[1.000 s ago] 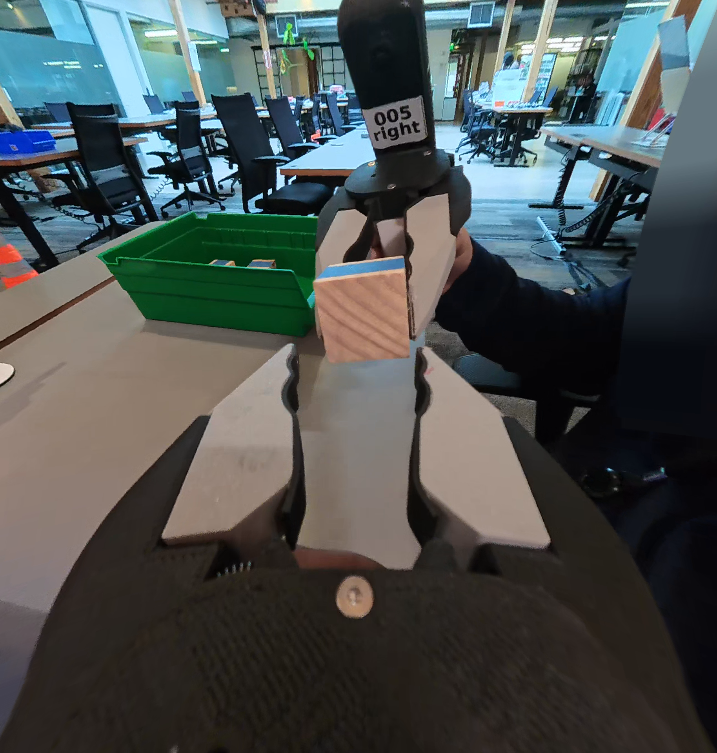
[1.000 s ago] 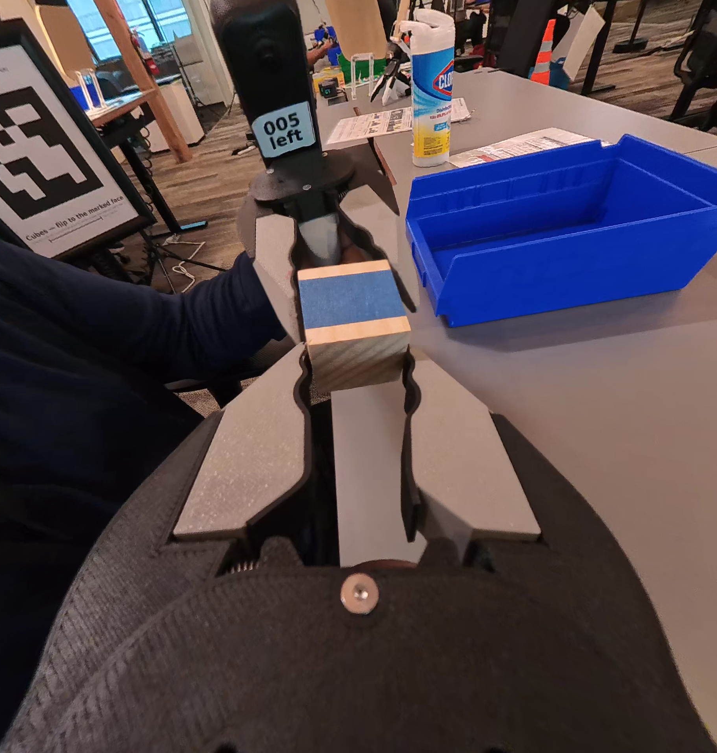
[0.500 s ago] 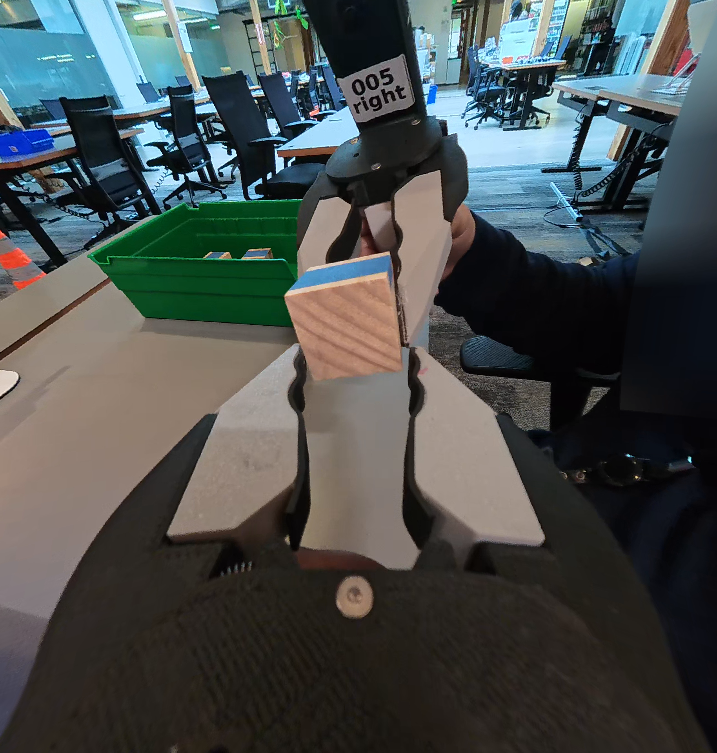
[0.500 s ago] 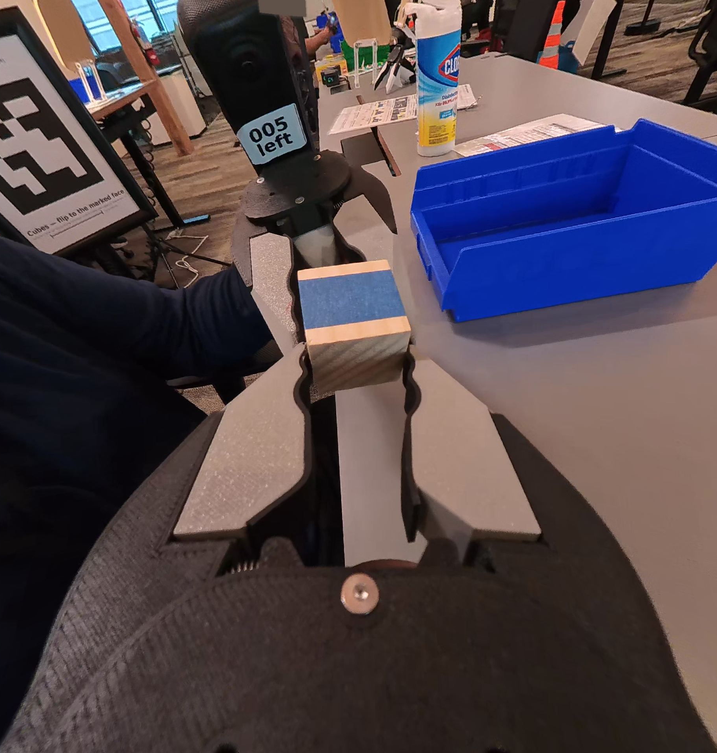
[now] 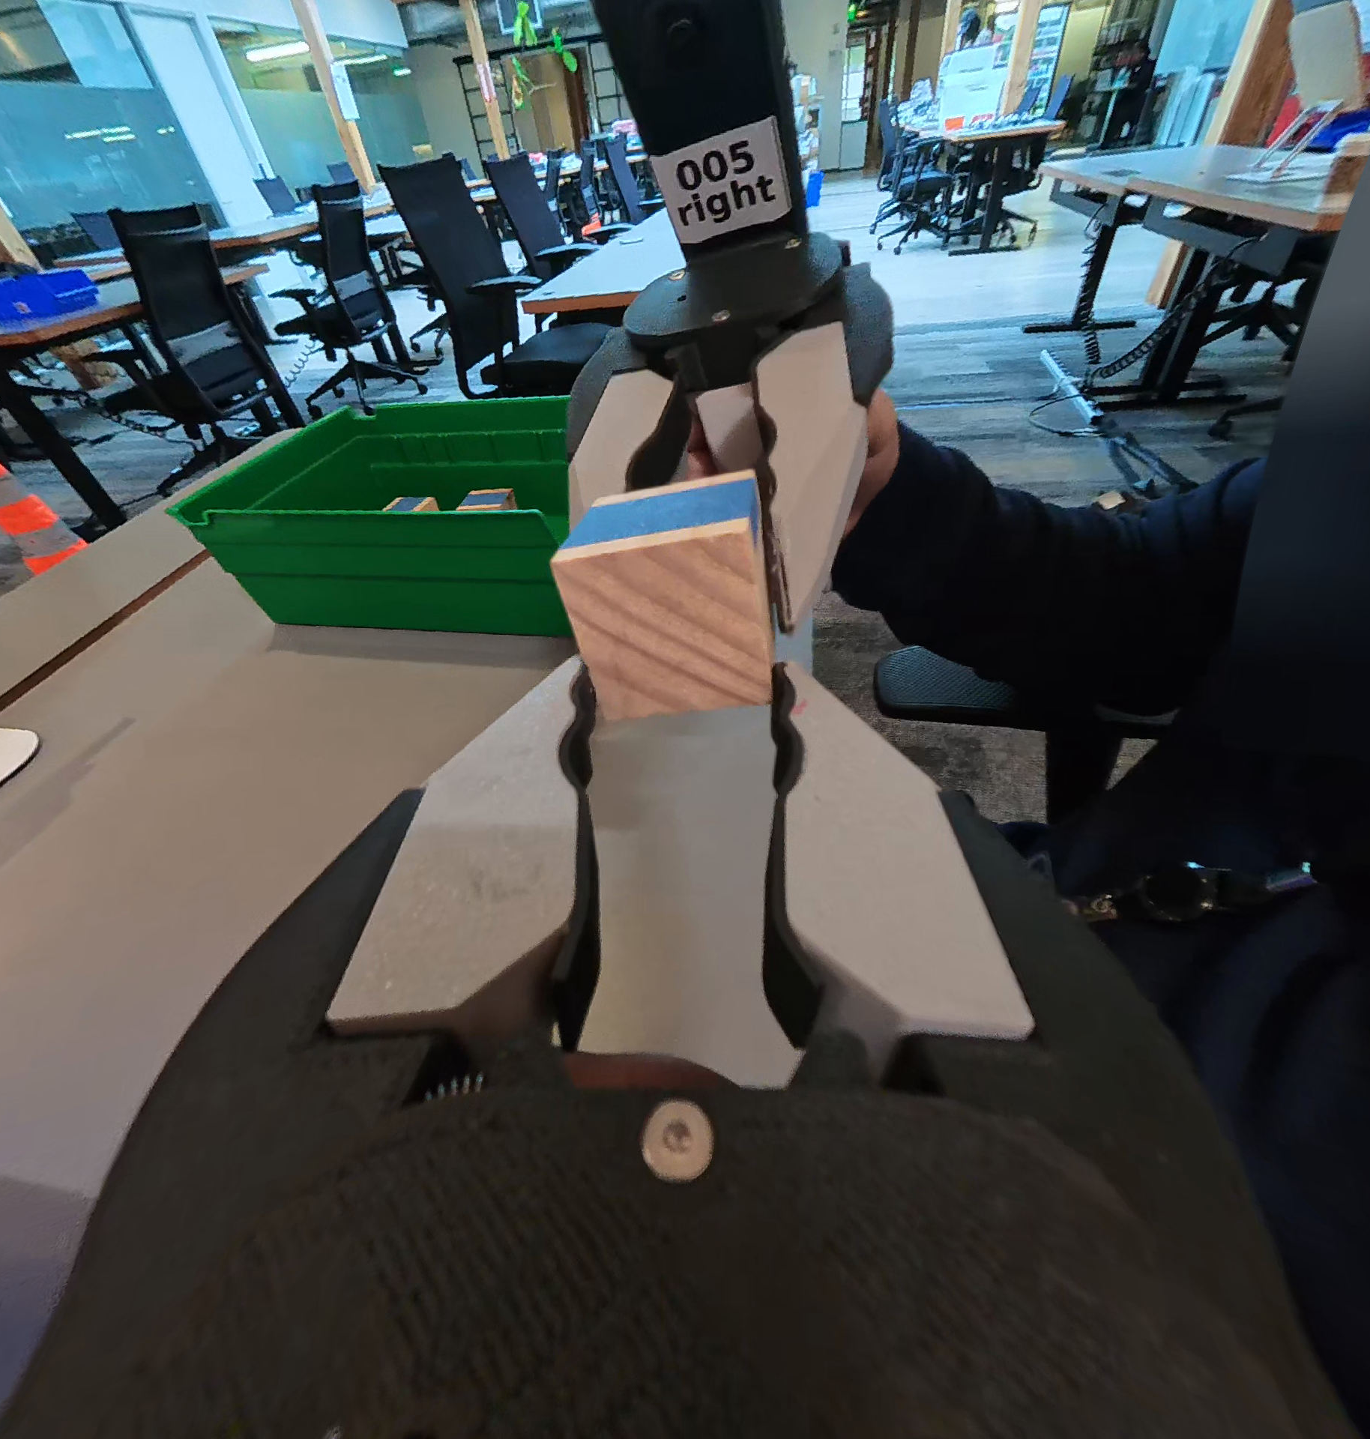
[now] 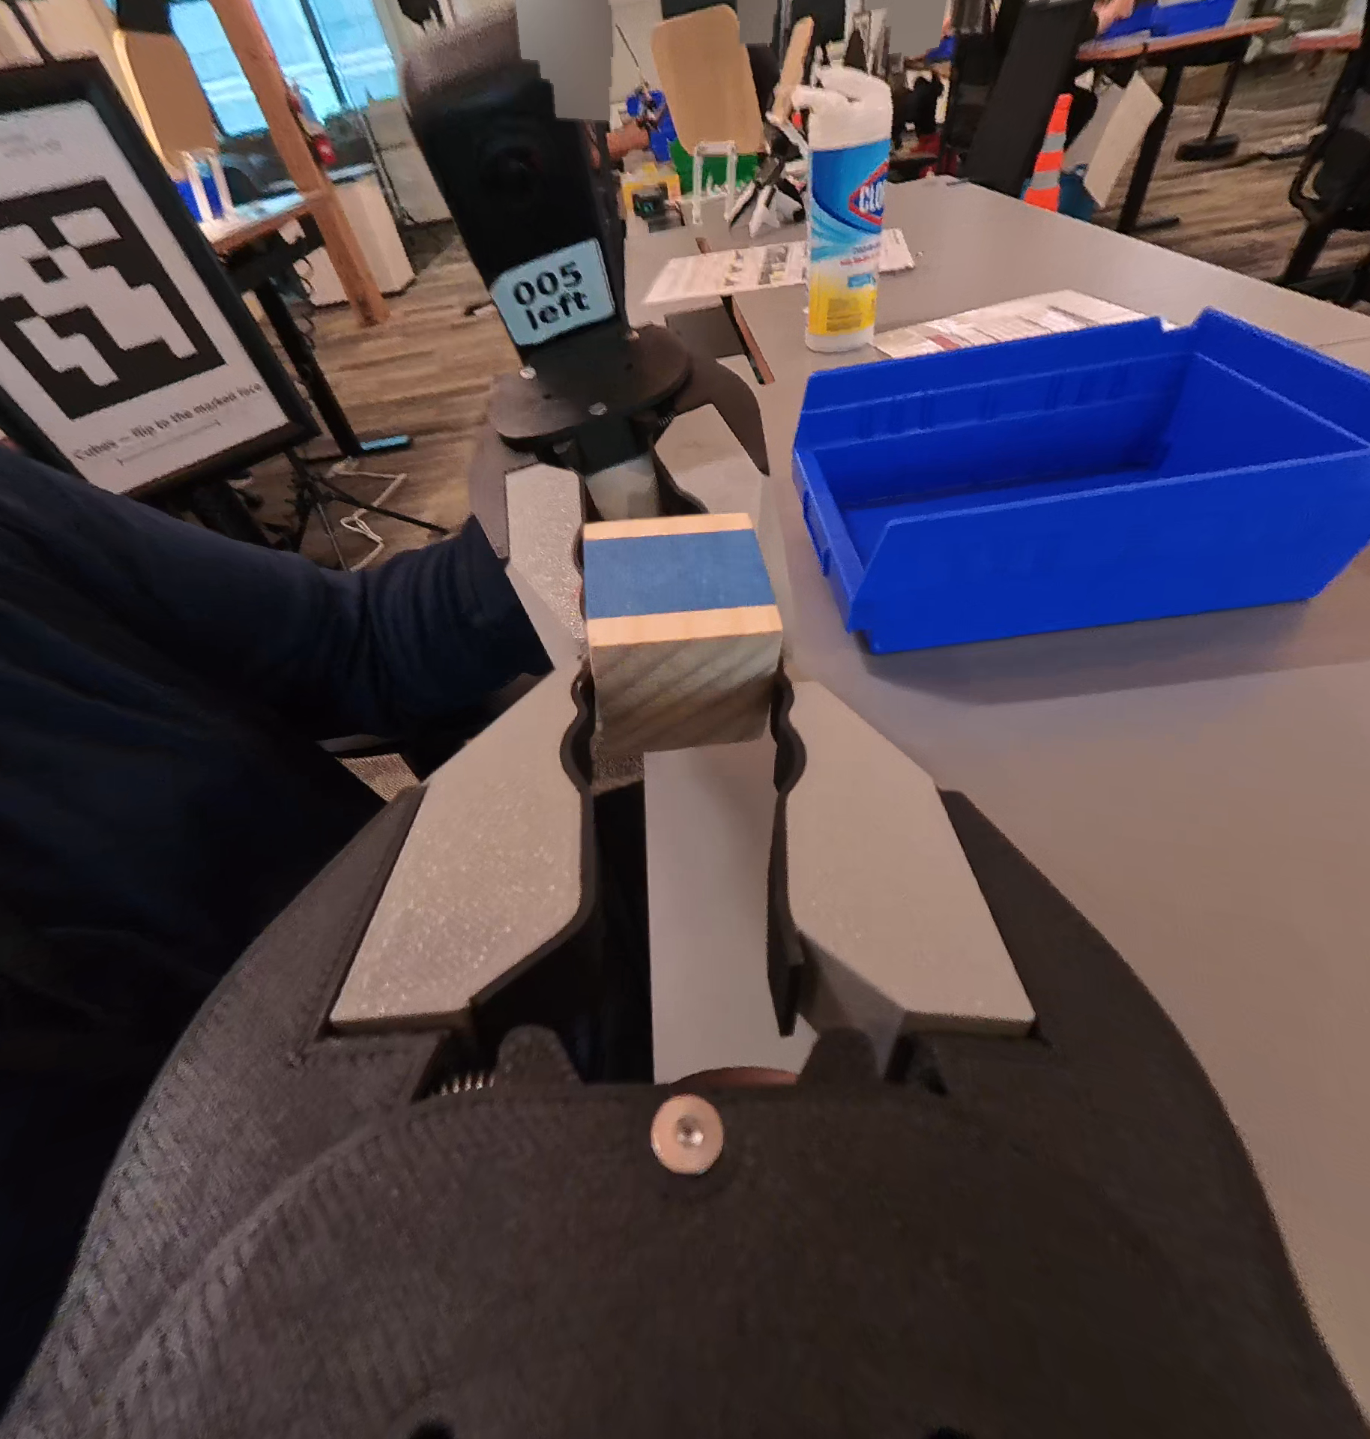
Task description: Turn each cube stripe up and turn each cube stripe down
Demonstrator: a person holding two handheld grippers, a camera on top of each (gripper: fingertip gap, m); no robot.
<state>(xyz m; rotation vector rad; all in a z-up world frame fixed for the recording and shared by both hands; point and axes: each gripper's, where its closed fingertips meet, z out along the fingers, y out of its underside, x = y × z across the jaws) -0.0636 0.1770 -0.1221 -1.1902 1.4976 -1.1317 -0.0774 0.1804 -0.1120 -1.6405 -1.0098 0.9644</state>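
Note:
A wooden cube (image 5: 666,615) with a blue stripe on its top face hangs in the air between my two grippers, over the near edge of the grey table (image 5: 160,779). My left gripper (image 5: 678,693) has its fingertips against the cube's lower sides. My right gripper (image 6: 682,708) faces it and grips the same cube (image 6: 678,685) from the opposite side. In the left wrist view one right-gripper finger (image 5: 810,467) lies flat against the cube. In the right wrist view one left-gripper finger (image 6: 542,545) touches the cube's left side; the other is hidden.
A green bin (image 5: 401,561) on the table holds two striped cubes (image 5: 491,498). An empty blue bin (image 6: 1094,545) stands on the other side. A wipes canister (image 6: 841,233), papers (image 6: 1001,323) and a framed marker sign (image 6: 98,296) lie farther off. The person's dark sleeves are close by.
My left gripper's fingers have narrowed onto the cube. The cube and both grippers have drifted slightly and the cube tilts a little. The right gripper's grip is unchanged.

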